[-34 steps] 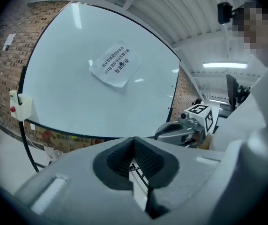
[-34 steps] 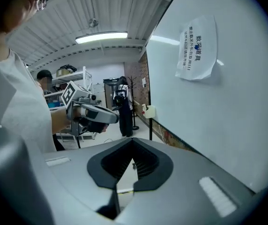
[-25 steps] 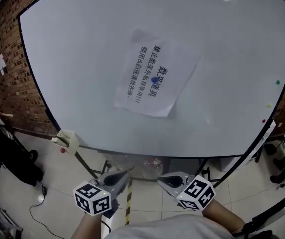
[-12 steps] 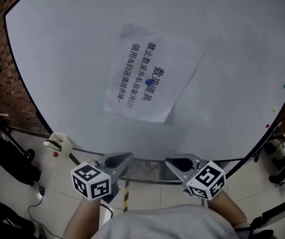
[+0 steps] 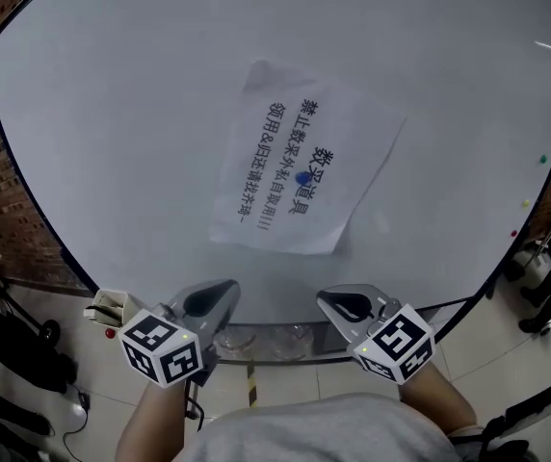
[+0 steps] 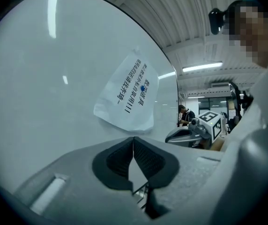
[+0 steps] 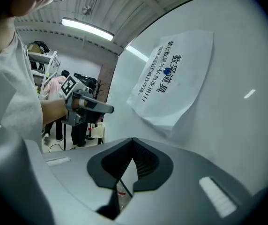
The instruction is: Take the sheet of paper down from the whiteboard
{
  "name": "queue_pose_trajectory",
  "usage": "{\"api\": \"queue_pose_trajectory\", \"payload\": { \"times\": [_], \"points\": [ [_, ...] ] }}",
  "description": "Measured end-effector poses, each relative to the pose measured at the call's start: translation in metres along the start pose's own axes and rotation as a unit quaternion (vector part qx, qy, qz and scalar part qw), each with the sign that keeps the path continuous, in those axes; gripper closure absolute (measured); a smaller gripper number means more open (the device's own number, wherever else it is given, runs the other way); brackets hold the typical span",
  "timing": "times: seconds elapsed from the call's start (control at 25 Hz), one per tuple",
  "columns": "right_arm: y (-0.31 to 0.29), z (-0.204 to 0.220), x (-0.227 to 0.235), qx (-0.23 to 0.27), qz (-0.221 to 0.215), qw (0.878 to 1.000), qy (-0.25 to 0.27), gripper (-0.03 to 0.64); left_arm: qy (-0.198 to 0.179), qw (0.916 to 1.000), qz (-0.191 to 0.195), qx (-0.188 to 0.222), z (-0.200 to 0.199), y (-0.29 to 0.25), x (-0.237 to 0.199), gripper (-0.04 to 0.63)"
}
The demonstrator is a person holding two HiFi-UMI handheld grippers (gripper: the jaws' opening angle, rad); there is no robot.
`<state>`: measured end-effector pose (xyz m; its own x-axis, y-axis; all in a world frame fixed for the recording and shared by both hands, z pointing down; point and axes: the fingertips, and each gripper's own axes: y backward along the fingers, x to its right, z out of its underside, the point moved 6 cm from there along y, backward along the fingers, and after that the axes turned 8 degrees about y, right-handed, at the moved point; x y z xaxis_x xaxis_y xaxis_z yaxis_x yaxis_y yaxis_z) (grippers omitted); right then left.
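Observation:
A white sheet of paper [image 5: 300, 171] with printed black characters hangs tilted on the whiteboard [image 5: 112, 142]. A small blue magnet [image 5: 302, 177] sits at its middle, and its lower right corner curls off the board. My left gripper [image 5: 213, 299] is below the sheet's lower left, near the board's bottom edge, shut and holding nothing. Level with it, my right gripper [image 5: 343, 305] is below the sheet's lower right, also shut and holding nothing. Neither touches the paper. The left gripper view shows the sheet [image 6: 129, 95] above the shut jaws [image 6: 133, 139]; the right gripper view shows the sheet [image 7: 171, 81] ahead of its shut jaws [image 7: 134, 142].
Small green [image 5: 542, 160], yellow [image 5: 524, 203] and red [image 5: 513, 232] magnets dot the board's right edge. A cream-coloured box [image 5: 110, 306] sits at the board's lower left corner. Plastic bottles [image 5: 275, 337] lie on the floor under the board. Brick wall flanks both sides.
Both grippers have risen from the floor area to the board's bottom edge, staying shut. The head view has come closer to the board. The paper hangs as before.

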<state>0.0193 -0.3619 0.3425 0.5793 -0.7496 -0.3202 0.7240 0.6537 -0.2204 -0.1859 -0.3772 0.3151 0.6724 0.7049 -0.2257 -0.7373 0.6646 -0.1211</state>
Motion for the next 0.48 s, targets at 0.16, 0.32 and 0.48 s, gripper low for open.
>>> {"api": "queue_pose_trajectory", "payload": {
  "times": [0.16,0.32,0.48],
  "points": [
    [-0.01,-0.001,-0.011,-0.016,0.01,1.0,0.002,0.618,-0.01,0.9993,0.007,0.034,-0.019,0.004,-0.02,0.534],
    [-0.011,-0.004,-0.017,-0.025,0.027,0.999,0.003,0.618,0.004,0.9973,0.011,0.072,-0.037,0.006,-0.039,0.449],
    [-0.007,-0.01,-0.015,-0.028,0.046,0.999,0.003,0.618,-0.01,0.997,0.018,0.075,-0.049,-0.004,-0.05,0.433]
  ]
}}
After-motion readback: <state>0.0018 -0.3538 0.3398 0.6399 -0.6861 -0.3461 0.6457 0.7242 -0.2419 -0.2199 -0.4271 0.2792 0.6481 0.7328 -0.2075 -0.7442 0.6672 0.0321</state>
